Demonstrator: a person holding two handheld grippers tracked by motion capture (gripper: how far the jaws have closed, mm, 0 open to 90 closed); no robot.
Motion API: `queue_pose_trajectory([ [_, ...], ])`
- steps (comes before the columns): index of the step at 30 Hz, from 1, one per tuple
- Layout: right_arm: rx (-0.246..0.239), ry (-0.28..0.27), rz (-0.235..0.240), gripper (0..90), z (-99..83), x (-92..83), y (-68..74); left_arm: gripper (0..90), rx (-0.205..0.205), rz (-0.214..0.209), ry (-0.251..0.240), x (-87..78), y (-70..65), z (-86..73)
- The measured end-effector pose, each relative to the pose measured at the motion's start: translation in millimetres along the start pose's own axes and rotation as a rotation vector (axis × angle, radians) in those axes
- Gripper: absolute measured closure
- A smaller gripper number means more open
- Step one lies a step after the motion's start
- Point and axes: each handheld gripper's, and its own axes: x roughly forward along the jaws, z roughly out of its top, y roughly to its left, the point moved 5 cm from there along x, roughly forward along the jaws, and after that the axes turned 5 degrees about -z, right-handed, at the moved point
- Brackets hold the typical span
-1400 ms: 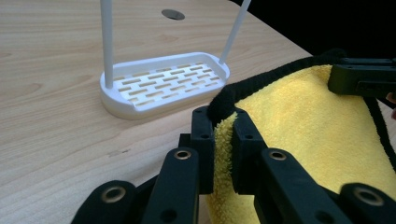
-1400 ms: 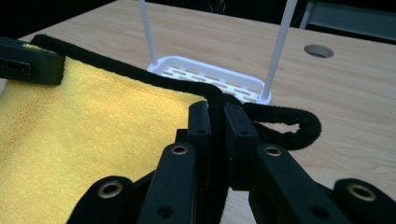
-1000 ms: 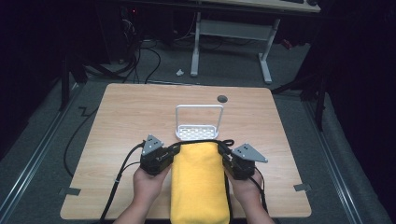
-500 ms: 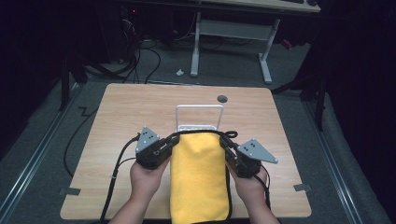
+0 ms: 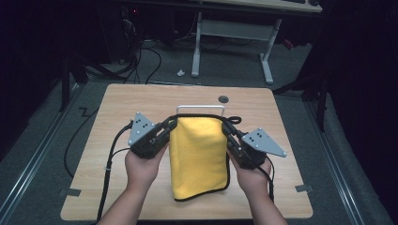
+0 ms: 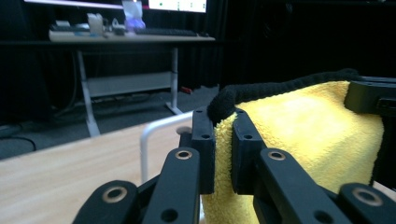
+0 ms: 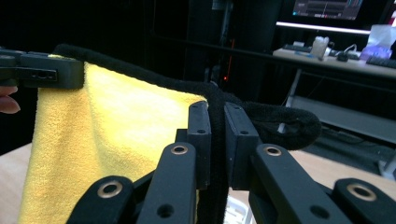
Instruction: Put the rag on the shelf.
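While pinched between both jaws, yellow towel (image 5: 199,152) hangs

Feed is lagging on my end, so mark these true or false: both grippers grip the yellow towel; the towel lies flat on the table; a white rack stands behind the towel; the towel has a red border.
1. Both the left gripper and the right gripper grip the yellow towel: true.
2. The towel lies flat on the table: false, it hangs from its top corners.
3. A white rack stands behind the towel: true.
4. The towel has a red border: false, its border is black.
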Motion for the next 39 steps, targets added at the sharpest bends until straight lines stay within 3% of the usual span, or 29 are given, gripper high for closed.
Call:
queue_pose_trajectory([
  [8,-0.014,-0.034,-0.011,83.2,28.4,8.1,-5.0,83.2,0.023,0.015,-0.013,4.5,6.7,22.1],
  [13,-0.016,-0.057,-0.027,83.2,43.8,15.0,-10.5,83.2,0.071,0.028,-0.022,8.6,11.3,38.9],
  [28,-0.016,-0.070,-0.039,83.1,60.1,33.8,-18.0,83.2,0.113,0.053,-0.039,25.0,25.0,64.8],
  [39,-0.008,-0.097,-0.046,83.1,78.4,50.5,-34.0,83.2,0.167,0.080,-0.050,48.8,36.7,91.2],
])
